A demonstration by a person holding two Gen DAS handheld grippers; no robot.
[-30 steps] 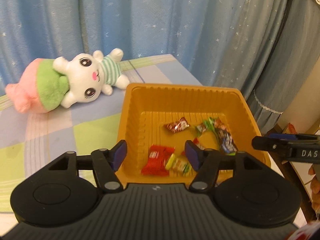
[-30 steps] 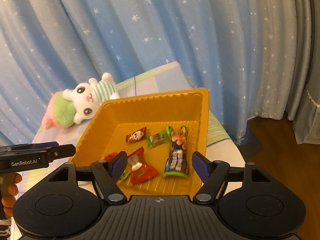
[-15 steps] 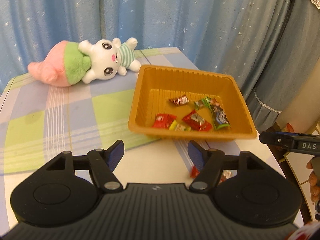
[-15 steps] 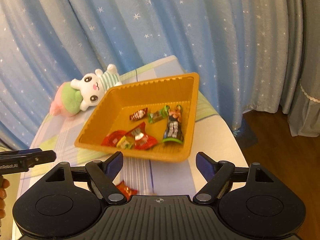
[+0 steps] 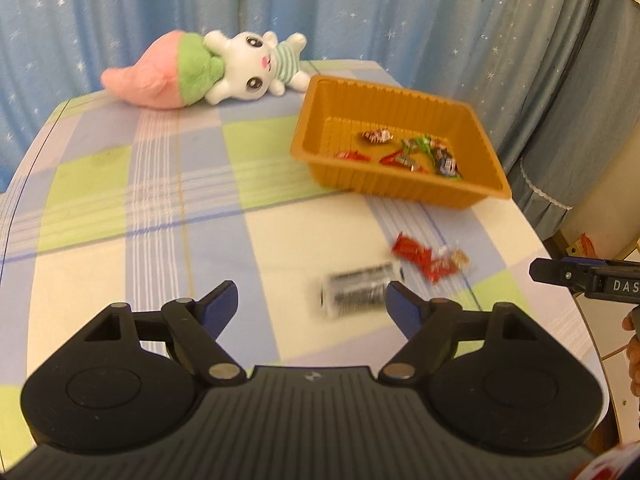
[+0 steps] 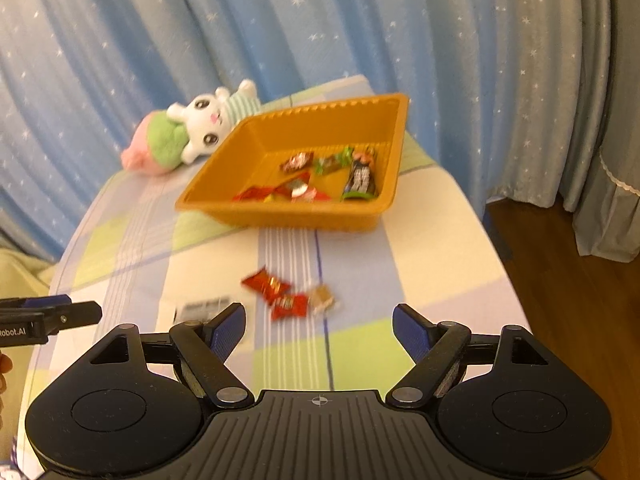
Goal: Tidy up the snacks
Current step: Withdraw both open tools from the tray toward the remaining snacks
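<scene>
**Tray part-filled, four snacks loose on the surface**

My left claw [image 5: 310, 304] hangs wide, nothing between its fingers. My right claw [image 6: 319, 326] is just as wide and empty.

The orange tray [image 5: 416, 194] sits toward the far right of the surface [image 5: 120, 216]. Inside it: a brown-wrapped candy [image 6: 297, 161], a green-wrapped one [image 6: 332, 163], a dark bar [image 6: 361, 179] along the right wall, and red wrappers [image 6: 280, 192] bunched at the near wall.

Outside the tray, on the checked cloth: a silver-and-black packet [image 5: 360, 292], blurred, lying just ahead of my left claw; two red wrappers [image 6: 276, 294] touching each other; a clear-wrapped caramel piece [image 6: 322, 298] touching the nearer red one.

A plush rabbit [image 5: 224, 70] lies at the far edge, just beside the tray's back corner.

The tray's right side is near the surface's right edge, with a wooden floor [image 6: 560, 280] beyond. Left half of the surface is bare cloth. Blue curtain [image 6: 320, 32] hangs close behind.
</scene>
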